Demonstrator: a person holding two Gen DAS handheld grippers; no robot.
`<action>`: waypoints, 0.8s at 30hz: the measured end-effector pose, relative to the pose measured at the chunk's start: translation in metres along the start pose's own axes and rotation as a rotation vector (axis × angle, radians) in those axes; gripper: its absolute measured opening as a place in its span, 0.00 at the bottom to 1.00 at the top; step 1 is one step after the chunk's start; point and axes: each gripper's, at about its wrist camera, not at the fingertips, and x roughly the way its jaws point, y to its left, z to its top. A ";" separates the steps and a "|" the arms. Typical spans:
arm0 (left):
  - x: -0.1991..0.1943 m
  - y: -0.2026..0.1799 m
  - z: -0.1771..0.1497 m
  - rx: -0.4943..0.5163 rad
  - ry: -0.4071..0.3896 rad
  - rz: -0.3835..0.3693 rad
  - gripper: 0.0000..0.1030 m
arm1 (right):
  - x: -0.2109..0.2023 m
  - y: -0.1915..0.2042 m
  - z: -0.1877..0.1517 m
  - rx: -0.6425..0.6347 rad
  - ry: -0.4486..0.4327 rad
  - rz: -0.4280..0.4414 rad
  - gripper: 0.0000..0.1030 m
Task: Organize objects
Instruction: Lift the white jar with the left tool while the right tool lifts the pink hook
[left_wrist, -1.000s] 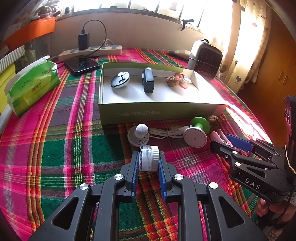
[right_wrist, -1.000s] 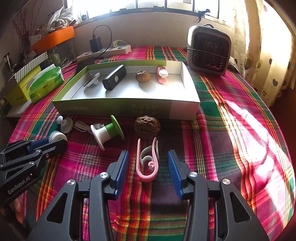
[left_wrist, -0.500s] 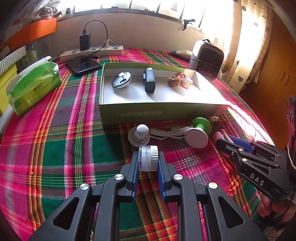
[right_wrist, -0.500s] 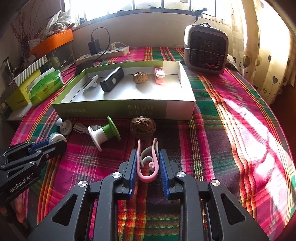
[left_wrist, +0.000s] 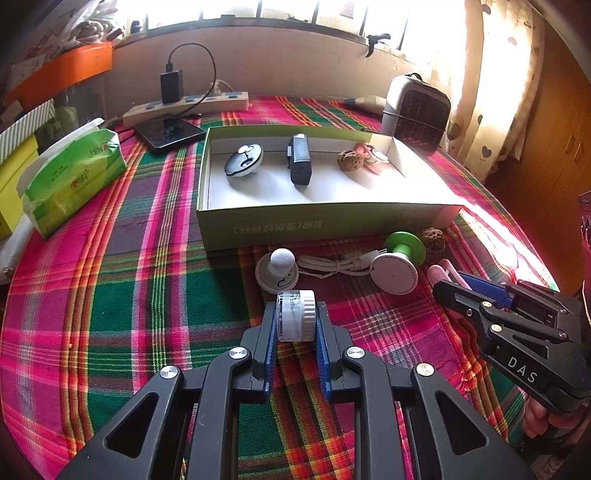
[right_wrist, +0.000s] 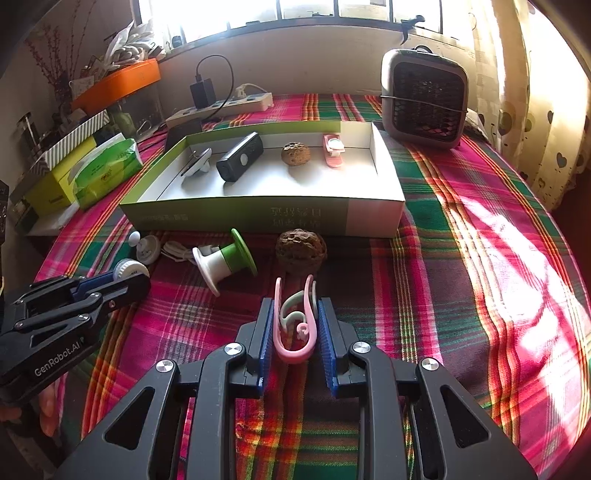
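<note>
On a plaid-covered tabletop (right_wrist: 461, 258), the left hand-held gripper (left_wrist: 295, 317) is closed on a small clear-and-white cylinder (left_wrist: 295, 315), its blue pads pressed against both ends. The right hand-held gripper (right_wrist: 295, 325) is clamped on a pink clip (right_wrist: 295, 325), just in front of a walnut (right_wrist: 301, 251). Both objects sit near the front wall of an open green box (right_wrist: 258, 218).
</note>
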 end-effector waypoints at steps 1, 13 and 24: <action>0.000 0.000 0.000 -0.002 0.000 -0.001 0.16 | 0.000 0.000 0.000 -0.001 0.000 0.002 0.24; -0.010 -0.007 0.005 0.013 -0.022 0.001 0.16 | -0.007 -0.001 -0.001 -0.005 -0.016 0.018 0.24; -0.019 -0.011 0.015 0.020 -0.042 -0.017 0.16 | -0.018 -0.003 0.007 -0.003 -0.037 0.046 0.24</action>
